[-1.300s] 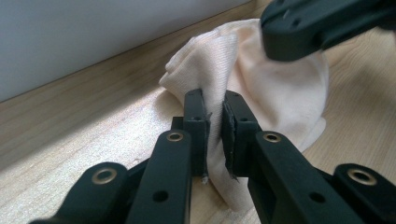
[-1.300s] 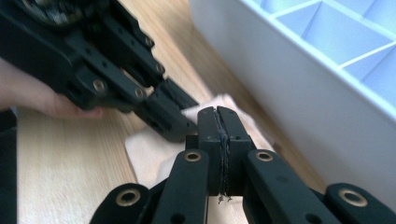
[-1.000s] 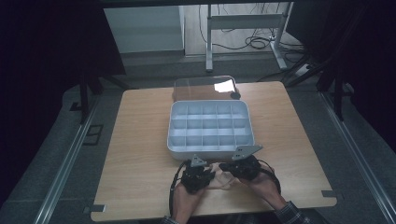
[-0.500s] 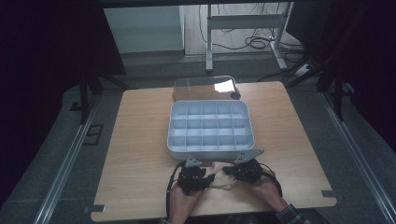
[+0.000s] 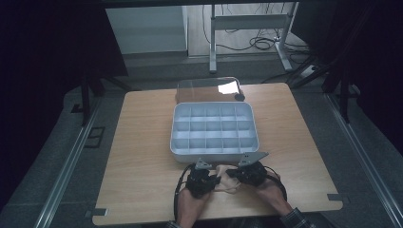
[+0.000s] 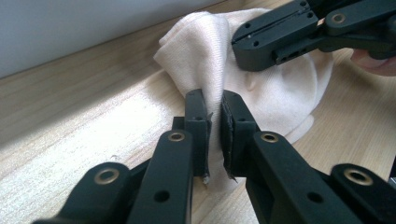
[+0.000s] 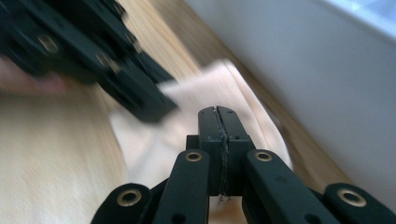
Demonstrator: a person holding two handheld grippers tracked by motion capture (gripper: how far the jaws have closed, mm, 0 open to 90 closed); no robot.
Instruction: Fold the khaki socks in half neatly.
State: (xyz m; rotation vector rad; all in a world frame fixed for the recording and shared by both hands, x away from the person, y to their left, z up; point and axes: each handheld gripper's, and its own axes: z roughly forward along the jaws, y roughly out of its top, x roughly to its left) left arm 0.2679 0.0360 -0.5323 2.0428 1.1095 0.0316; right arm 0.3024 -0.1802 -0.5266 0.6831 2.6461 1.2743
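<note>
Near edge of tabletop [image 5: 142, 190]: my left hand-held gripper [image 6: 214, 122] has just been closing and now pinches a fold of the cloth [image 6: 280, 93]; right hand-held gripper [image 7: 218, 122] clenched on its other side. Divided tray [image 5: 214, 129] just beyond. Judged step: securing both grips. Next: lift together, evenly.

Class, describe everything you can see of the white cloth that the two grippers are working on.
The cloth is a small, off-white, finely ribbed knit fabric, crumpled into soft folds. It lies on the wooden table just in front of the grey compartment tray. The left gripper pinches a raised fold; the right gripper is shut on another part.
</note>
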